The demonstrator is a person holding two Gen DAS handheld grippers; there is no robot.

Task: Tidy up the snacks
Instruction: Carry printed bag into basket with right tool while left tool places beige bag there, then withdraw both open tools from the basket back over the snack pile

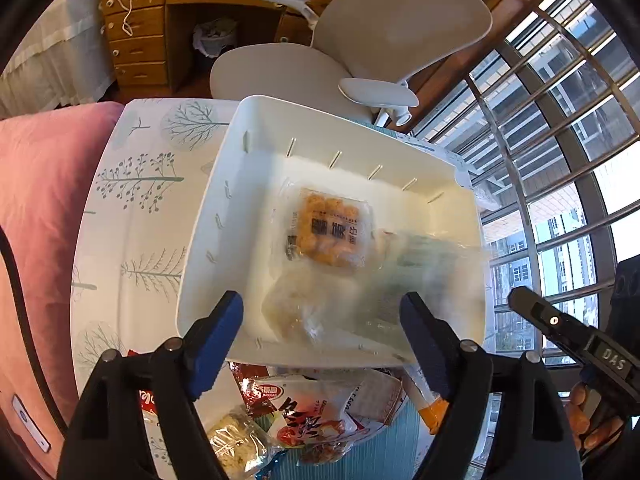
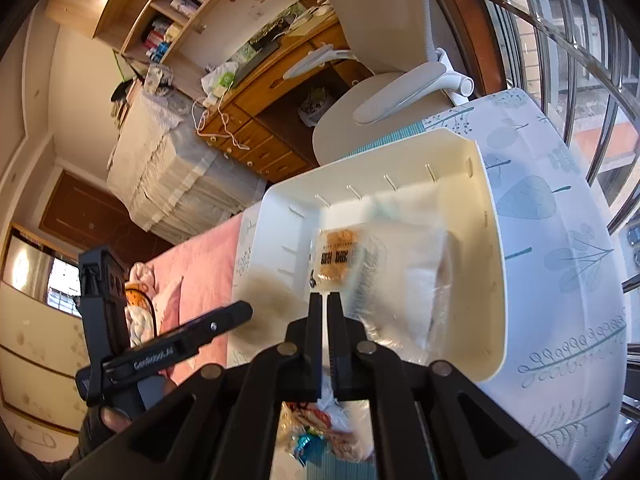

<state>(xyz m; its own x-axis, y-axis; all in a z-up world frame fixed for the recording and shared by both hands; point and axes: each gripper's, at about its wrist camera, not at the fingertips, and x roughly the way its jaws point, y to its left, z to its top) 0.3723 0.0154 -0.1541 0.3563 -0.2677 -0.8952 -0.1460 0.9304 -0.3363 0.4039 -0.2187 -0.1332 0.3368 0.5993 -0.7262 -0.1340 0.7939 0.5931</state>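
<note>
A white plastic bin [image 1: 224, 208] stands on the table and holds an orange-and-clear snack pack [image 1: 328, 232] plus blurred clear packets [image 1: 404, 276]. My left gripper [image 1: 324, 312] is open and empty, its blue fingertips [image 1: 224, 320] over the bin's near rim. A pile of snack bags [image 1: 308, 412] lies on the table below it. In the right wrist view the bin [image 2: 492, 264] and the orange pack [image 2: 336, 256] show ahead. My right gripper [image 2: 325, 304] is shut with nothing visible between its fingers, just above the bin's near edge.
The table wears a white cloth printed with trees [image 1: 136, 184]. A pink bed [image 1: 40, 208] lies to the left. A grey office chair [image 1: 360, 40] and wooden desk [image 1: 160, 12] stand behind. Barred windows [image 1: 560, 140] are on the right.
</note>
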